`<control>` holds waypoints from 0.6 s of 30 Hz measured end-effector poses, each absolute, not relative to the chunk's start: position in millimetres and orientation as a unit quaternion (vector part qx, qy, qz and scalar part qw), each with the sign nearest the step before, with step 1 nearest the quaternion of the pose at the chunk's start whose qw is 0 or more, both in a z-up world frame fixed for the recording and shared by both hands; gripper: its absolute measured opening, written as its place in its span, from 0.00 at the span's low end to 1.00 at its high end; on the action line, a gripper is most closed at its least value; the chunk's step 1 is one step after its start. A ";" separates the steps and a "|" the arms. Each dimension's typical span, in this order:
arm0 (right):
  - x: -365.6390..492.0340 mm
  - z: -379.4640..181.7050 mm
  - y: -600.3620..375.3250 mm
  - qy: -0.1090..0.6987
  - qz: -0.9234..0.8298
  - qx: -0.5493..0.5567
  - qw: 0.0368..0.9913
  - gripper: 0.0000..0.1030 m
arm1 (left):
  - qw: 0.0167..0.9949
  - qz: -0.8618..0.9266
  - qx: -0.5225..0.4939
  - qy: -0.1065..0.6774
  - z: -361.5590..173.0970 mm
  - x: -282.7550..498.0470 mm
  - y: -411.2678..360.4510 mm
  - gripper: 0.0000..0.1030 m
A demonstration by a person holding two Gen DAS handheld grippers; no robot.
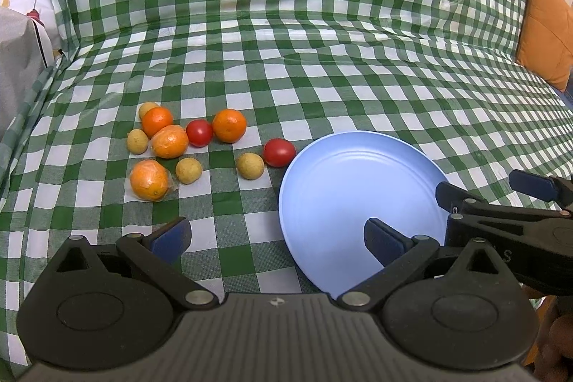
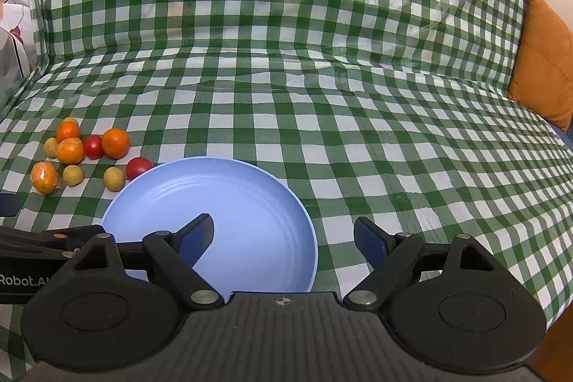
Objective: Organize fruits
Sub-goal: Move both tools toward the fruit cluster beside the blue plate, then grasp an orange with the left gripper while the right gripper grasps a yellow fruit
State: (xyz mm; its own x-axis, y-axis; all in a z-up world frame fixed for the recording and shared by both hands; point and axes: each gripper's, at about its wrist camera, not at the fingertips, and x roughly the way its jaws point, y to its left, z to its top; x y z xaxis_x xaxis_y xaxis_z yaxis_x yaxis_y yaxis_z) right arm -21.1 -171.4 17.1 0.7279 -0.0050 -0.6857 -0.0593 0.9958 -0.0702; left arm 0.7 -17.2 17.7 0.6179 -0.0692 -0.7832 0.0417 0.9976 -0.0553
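Observation:
A light blue plate (image 1: 343,181) lies empty on the green checked cloth; it also shows in the right wrist view (image 2: 229,192). Left of it lie loose fruits: several oranges (image 1: 229,125) (image 2: 115,143), two red tomatoes (image 1: 279,151) (image 2: 138,167) and several small yellow-brown fruits (image 1: 250,165) (image 2: 114,178). My left gripper (image 1: 277,235) is open and empty, low over the cloth at the plate's near left rim. My right gripper (image 2: 284,238) is open and empty over the plate's near right rim, and it shows at the right in the left wrist view (image 1: 497,192).
The checked cloth (image 2: 322,77) covers a seat and rises up a backrest behind. An orange cushion (image 1: 548,31) (image 2: 544,59) stands at the far right. White and grey fabric (image 1: 21,34) lies at the left edge.

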 end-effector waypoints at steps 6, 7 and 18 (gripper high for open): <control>-23.2 17.5 -170.6 0.363 0.012 -0.043 0.931 0.82 | 0.898 -0.039 -0.010 0.438 16.8 0.6 -18.4 1.00; -23.6 17.5 -170.4 0.362 0.013 -0.043 0.931 0.82 | 0.898 -0.039 -0.010 0.438 16.5 0.6 -18.0 1.00; -27.3 22.1 -168.8 0.350 0.008 -0.016 0.936 0.56 | 0.898 -0.065 -0.029 0.434 27.0 1.9 4.8 0.84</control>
